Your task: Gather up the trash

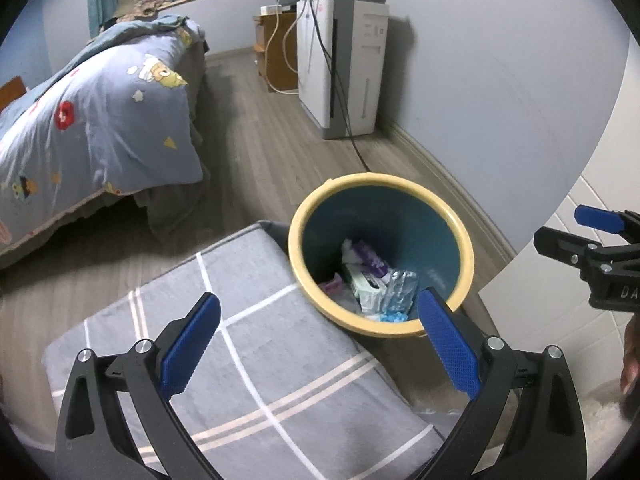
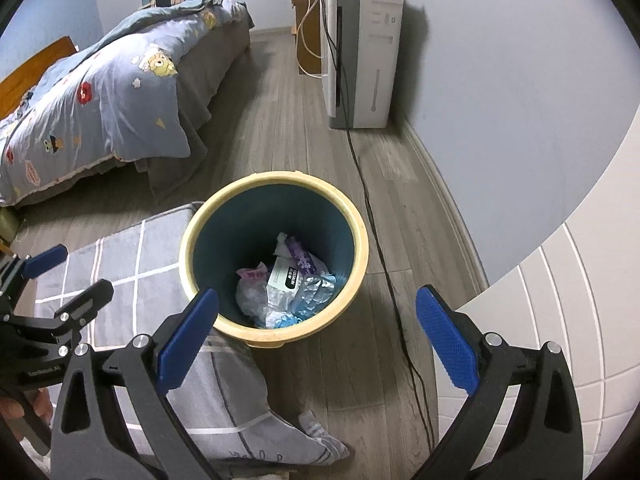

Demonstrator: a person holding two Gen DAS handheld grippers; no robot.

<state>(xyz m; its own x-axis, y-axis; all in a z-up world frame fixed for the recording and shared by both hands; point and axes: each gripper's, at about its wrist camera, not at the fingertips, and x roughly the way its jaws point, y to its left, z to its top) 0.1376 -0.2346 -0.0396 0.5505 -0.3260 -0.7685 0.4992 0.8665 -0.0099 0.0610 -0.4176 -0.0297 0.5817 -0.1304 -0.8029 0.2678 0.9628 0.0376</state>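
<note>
A round bin with a cream rim [image 1: 296, 236] [image 2: 186, 244] and a teal inside stands on the wood floor. Crumpled wrappers and plastic trash [image 1: 376, 280] [image 2: 288, 284] lie at its bottom. My left gripper [image 1: 320, 344] is open and empty, held above a grey checked cushion, its right finger just over the bin's near rim. My right gripper [image 2: 318, 344] is open and empty, held above the bin's near edge. Each gripper shows at the edge of the other's view, the right one [image 1: 592, 240] and the left one [image 2: 48, 280].
A grey checked cushion [image 1: 248, 360] [image 2: 132, 264] lies against the bin. A bed with a blue quilt [image 1: 92, 120] [image 2: 100, 100] is at the left. A white appliance [image 1: 344, 68] [image 2: 364, 56] stands by the wall, its black cable [image 2: 384, 264] running past the bin.
</note>
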